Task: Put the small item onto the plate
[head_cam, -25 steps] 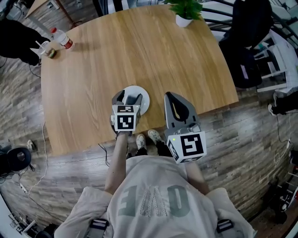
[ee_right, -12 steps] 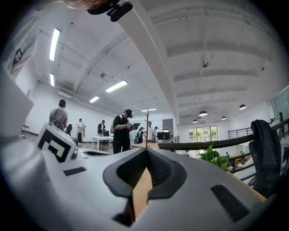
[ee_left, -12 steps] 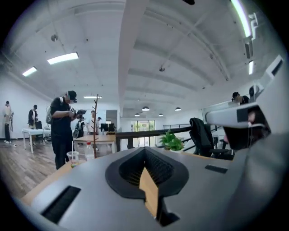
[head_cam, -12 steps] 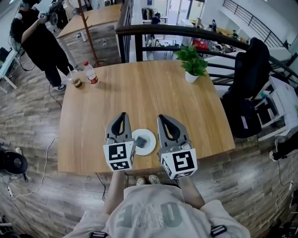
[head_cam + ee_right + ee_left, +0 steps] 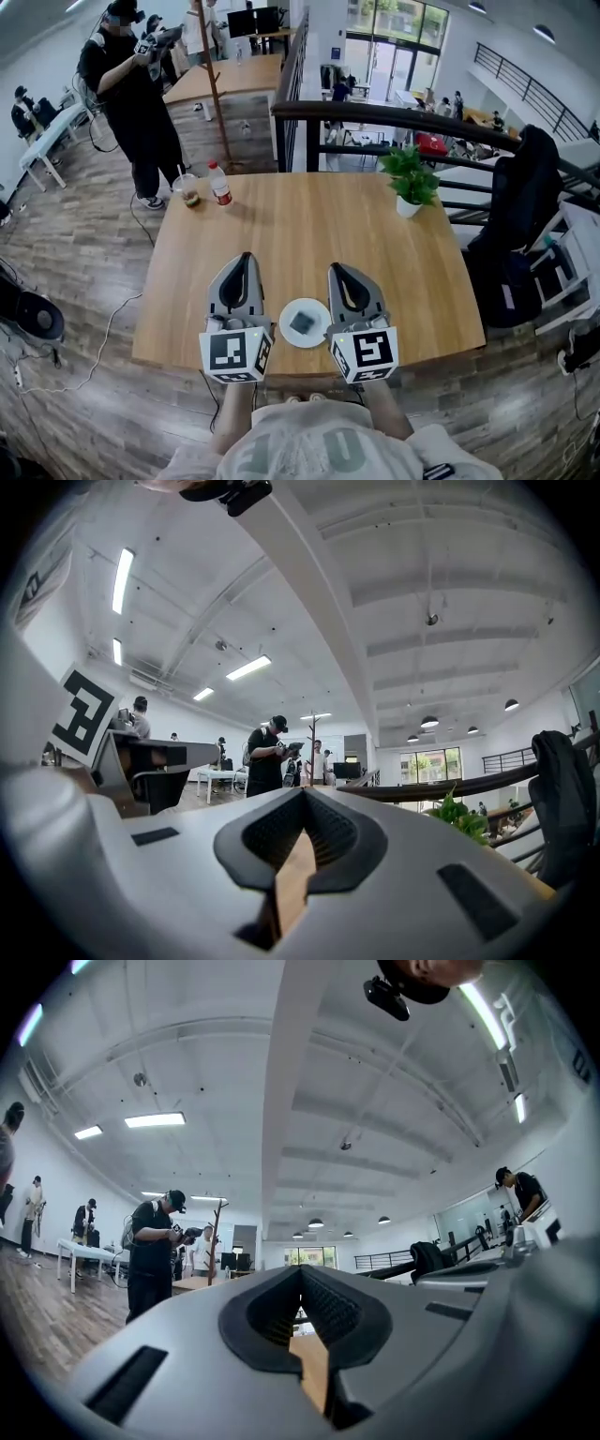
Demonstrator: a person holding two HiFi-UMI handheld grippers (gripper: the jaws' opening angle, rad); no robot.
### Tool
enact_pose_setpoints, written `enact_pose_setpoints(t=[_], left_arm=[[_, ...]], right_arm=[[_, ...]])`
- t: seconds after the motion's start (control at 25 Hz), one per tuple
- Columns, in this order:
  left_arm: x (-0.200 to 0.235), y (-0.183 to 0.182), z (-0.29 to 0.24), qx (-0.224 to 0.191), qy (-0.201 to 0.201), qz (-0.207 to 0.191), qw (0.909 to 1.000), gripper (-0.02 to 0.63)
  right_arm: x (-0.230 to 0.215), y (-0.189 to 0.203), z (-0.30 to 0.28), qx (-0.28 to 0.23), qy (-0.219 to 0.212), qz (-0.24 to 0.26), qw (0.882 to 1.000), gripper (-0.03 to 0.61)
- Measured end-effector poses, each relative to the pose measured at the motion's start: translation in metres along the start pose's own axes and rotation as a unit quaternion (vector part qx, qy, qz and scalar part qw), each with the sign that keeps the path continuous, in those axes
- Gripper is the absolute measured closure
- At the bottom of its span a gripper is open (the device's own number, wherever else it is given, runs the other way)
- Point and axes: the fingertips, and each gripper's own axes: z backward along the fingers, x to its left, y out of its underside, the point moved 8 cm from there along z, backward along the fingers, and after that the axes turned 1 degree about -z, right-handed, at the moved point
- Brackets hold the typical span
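Note:
A small dark grey item (image 5: 302, 322) lies on the white plate (image 5: 315, 337) near the front edge of the wooden table (image 5: 309, 234). My left gripper (image 5: 243, 264) is held level just left of the plate, jaws shut and empty. At the plate's right side my right gripper (image 5: 342, 276) is likewise shut with nothing in it. In the left gripper view the gripper's tips (image 5: 302, 1274) meet in a closed seam, and the right gripper view shows the same closed seam at its tips (image 5: 304, 797). Both point out over the table toward the far room.
A potted plant (image 5: 409, 185) stands at the table's far right. A bottle (image 5: 219, 185) and a cup (image 5: 188, 190) stand at the far left corner. A person in black (image 5: 131, 98) stands beyond them. A dark chair (image 5: 516, 225) and a railing (image 5: 394, 117) flank the table.
The left gripper has drawn back from the plate and shut, leaving the small item on the plate. Both grippers now sit level on either side of it. The head view has tilted up.

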Motion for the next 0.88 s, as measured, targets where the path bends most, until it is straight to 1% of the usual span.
enact_pose_setpoints(t=[0.28, 0.88], left_arm=[[0.002, 0.003, 0.008, 0.007, -0.003, 0.005, 1.0, 0.604], [-0.001, 0.002, 0.015, 0.017, 0.006, 0.028, 0.9994, 0.605]], right_arm=[[0.006, 0.002, -0.002, 0.003, -0.01, -0.003, 1.0, 0.561], [0.008, 0.0, 0.009, 0.012, -0.004, 0.0, 1.0, 0.561]])
